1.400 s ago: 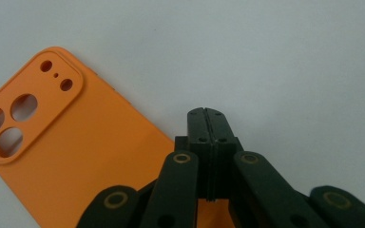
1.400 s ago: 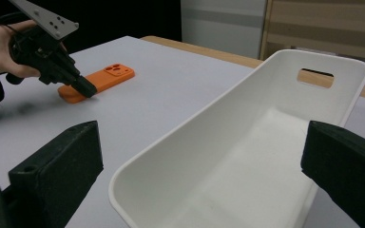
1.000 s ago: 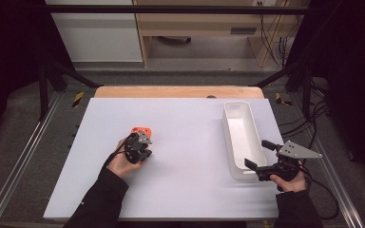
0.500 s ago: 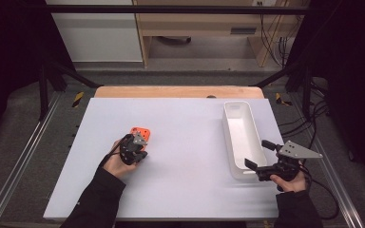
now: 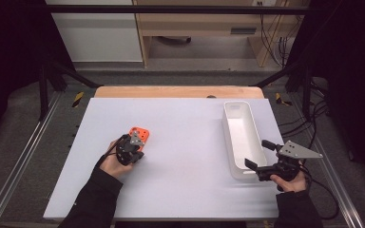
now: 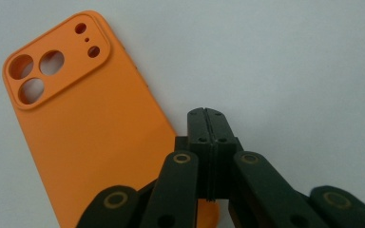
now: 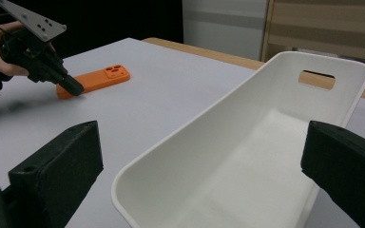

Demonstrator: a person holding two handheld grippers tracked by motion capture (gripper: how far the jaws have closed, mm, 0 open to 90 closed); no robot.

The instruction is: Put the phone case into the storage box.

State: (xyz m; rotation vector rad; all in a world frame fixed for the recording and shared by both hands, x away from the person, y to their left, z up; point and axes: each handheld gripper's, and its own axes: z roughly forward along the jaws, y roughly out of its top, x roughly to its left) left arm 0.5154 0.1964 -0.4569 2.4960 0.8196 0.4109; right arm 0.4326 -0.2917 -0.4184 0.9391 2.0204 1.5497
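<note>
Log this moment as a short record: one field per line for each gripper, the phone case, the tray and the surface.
left gripper: jaws shut with nothing between them, tips at the near end of the phone case
right gripper: jaws open, one on each side of the tray's near end, not pressing it
phone case: orange, flat on the table, camera cut-outs at the far end
tray: white, long, empty, handle slot in the far wall
table: pale top

Wooden shelf [image 5: 204,23] behind table; grey floor [image 5: 24,152].
</note>
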